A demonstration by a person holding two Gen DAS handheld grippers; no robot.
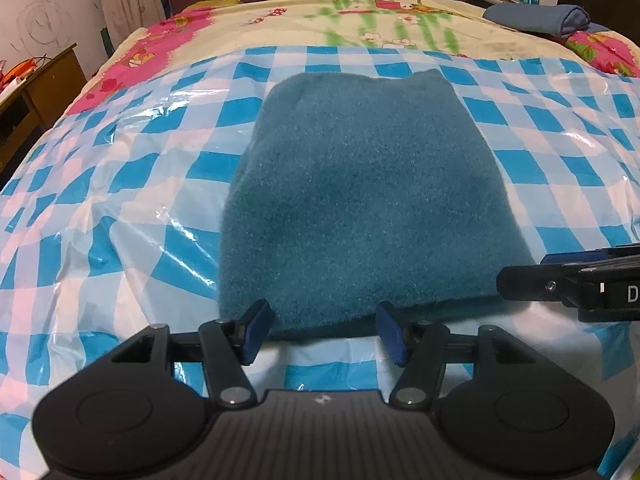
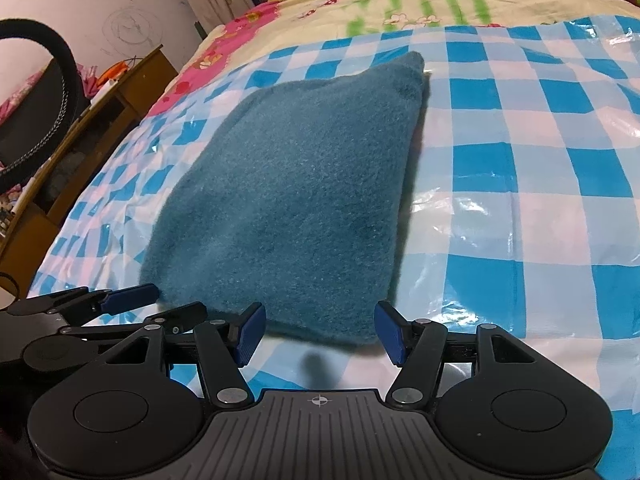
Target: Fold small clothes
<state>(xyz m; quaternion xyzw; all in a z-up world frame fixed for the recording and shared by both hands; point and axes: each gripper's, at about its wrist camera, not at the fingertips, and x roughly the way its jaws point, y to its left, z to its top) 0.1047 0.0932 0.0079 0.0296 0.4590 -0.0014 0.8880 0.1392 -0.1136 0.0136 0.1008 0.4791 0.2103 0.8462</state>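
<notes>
Nearest, the left claw (image 1: 318, 332) and the right claw (image 2: 320, 330) both stand spread with nothing between their pads, side by side at the near edge of the teal fleece garment (image 1: 360, 200). It looks soft, thick and light, likely to sag and to slide on the glossy checkered plastic sheet (image 1: 120, 200), so its two near corners, pinched through all layers, seem the best hold. Farther off it lies folded flat mid-sheet on the bed (image 1: 400, 20), its far edge toward the headboard.
</notes>
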